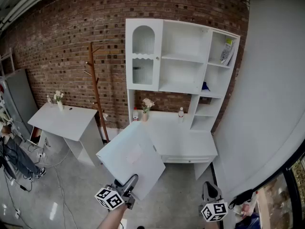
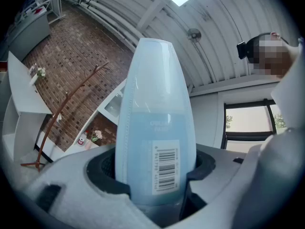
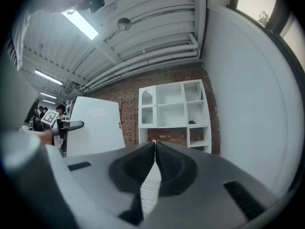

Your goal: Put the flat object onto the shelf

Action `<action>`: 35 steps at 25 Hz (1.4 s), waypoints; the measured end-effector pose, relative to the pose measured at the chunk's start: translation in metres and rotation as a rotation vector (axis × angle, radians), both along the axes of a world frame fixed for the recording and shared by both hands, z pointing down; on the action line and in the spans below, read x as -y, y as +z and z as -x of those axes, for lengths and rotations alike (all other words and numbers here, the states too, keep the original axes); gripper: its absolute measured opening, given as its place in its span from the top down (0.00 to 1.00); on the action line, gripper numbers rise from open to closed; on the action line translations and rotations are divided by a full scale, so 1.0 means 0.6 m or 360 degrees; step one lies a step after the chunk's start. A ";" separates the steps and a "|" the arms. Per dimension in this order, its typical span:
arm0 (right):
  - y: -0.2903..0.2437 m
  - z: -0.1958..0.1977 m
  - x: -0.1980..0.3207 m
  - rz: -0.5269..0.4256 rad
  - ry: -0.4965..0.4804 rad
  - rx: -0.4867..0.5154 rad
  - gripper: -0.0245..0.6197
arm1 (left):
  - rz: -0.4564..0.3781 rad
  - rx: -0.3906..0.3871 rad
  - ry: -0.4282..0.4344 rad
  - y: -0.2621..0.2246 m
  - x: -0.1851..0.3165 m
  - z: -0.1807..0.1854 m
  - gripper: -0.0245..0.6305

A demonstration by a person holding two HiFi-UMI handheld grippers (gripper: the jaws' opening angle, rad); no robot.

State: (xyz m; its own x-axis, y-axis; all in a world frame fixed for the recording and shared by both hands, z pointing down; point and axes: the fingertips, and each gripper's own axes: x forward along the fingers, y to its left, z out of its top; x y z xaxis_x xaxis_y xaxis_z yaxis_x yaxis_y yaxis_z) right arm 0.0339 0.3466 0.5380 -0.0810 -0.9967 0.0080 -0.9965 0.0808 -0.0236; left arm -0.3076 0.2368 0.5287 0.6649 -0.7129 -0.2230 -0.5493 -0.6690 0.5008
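an industrial hall set up like a home room: bare brick wall [image 1: 71,42] at 12 o'clock, white shelf unit [image 1: 183,39] against it, concrete floor [image 1: 71,194], loose cables [image 1: 19,185] at 8 o'clock, ribbed metal ceiling [image 3: 143,37] with tube lights [image 3: 81,25].

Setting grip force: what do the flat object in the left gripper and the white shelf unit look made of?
The flat object: likely thin plastic film or sheet, pale blue-white, smooth, slightly glossy; a ribbed seam runs along one edge and a barcode sticker sits on it. The shelf unit: looks like painted or laminated board, matte white, with flat panels and crisp edges; wood or metal unclear.
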 end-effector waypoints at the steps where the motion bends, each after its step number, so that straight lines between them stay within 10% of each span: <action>1: -0.001 0.001 0.001 -0.0003 0.0000 0.0000 0.91 | -0.0007 0.0003 0.0003 0.005 0.003 0.002 0.48; 35: -0.007 -0.060 -0.044 0.0012 -0.0115 0.0012 0.91 | 0.0002 -0.0073 -0.0033 0.010 -0.061 -0.078 0.49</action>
State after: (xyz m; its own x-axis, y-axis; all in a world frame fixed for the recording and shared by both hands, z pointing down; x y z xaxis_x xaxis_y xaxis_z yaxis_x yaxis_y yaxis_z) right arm 0.0699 0.3730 0.5337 -0.1530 -0.9881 0.0144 -0.9878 0.1525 -0.0322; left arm -0.2607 0.2732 0.5347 0.6390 -0.7267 -0.2522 -0.5395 -0.6571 0.5264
